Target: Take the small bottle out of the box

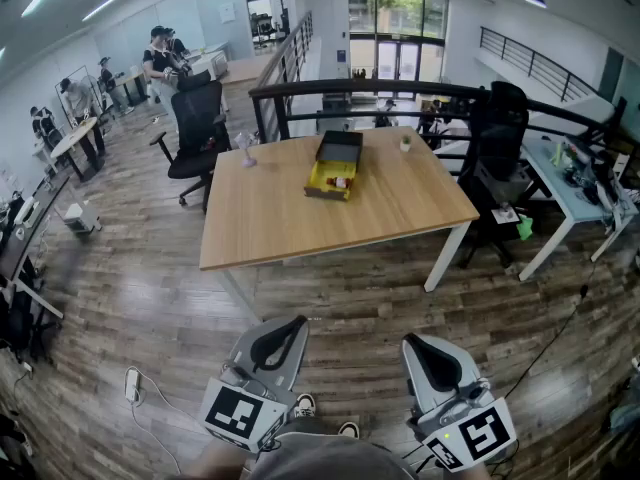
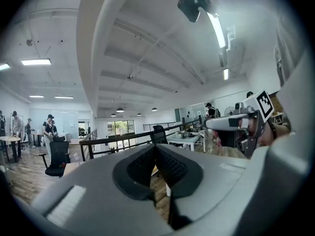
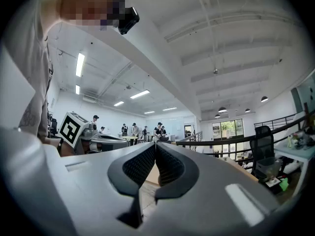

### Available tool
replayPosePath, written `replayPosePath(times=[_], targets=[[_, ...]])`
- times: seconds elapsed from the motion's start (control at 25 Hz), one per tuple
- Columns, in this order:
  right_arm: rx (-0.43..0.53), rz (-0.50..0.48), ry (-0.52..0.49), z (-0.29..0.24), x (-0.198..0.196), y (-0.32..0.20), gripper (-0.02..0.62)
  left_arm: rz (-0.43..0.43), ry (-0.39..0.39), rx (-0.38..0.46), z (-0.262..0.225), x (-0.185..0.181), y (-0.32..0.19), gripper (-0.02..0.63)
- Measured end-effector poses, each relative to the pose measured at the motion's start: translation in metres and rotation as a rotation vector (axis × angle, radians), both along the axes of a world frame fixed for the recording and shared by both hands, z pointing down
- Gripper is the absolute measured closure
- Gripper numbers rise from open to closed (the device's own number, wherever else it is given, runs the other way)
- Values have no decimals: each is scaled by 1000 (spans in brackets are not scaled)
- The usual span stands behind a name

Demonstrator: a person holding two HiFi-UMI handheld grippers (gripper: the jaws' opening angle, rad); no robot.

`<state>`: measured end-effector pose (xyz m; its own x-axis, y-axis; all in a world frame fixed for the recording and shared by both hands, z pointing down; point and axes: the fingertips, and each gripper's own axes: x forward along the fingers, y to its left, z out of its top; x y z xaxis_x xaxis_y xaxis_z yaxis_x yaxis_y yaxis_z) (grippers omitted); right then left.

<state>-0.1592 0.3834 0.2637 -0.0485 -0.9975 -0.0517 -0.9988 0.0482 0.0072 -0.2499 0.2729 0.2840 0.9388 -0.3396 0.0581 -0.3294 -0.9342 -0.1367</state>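
On smooth rectangular wooden table (image 1: 270,218), open yellow-and-black box (image 1: 335,164)

Both grippers are being held low and close to the person's body, the left gripper (image 1: 283,336) and right gripper (image 1: 425,353) side by side, each with jaws pressed together and empty

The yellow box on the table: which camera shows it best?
The head view: the yellow box sits in full sight on the table, seen from above. In both gripper views it cannot be made out.
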Motion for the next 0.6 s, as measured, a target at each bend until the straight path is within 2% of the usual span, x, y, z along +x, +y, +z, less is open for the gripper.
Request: replayPosePath(times=[0.6], targets=[[-15,8,-1,10,11,27,581,18,-6,25,1,15,24,604]])
